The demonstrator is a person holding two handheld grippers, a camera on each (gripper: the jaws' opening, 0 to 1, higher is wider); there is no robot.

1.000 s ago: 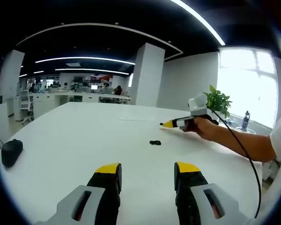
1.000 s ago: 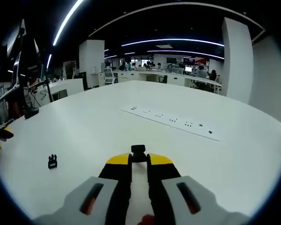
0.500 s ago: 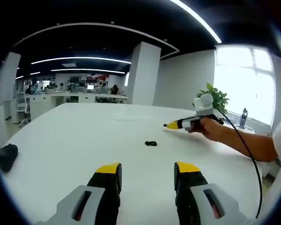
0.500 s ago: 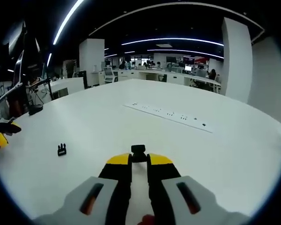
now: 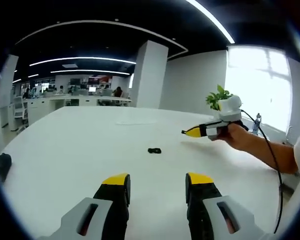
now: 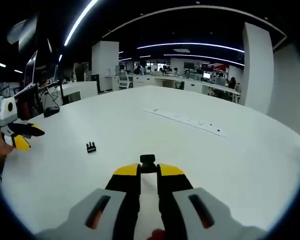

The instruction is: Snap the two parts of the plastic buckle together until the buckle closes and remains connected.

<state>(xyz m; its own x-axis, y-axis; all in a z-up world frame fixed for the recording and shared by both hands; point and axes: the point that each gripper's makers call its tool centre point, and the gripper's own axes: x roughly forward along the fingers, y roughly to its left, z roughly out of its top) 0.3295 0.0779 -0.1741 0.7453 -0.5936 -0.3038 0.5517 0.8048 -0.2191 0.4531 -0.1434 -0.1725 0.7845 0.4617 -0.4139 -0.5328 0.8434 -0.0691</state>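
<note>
black buckle part [image 5: 154, 150] on table, beyond open left hand-held gripper [image 5: 157, 184]

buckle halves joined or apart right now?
Apart. One small black plastic buckle half sits pinched in the right claw; the other black half lies loose on the white table.

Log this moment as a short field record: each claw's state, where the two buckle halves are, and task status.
left claw: open, holding nothing
right claw: shut on buckle half
loose buckle half: lying on the white table, apart from both claws
buckle status: the two halves separate, not yet snapped together
</note>
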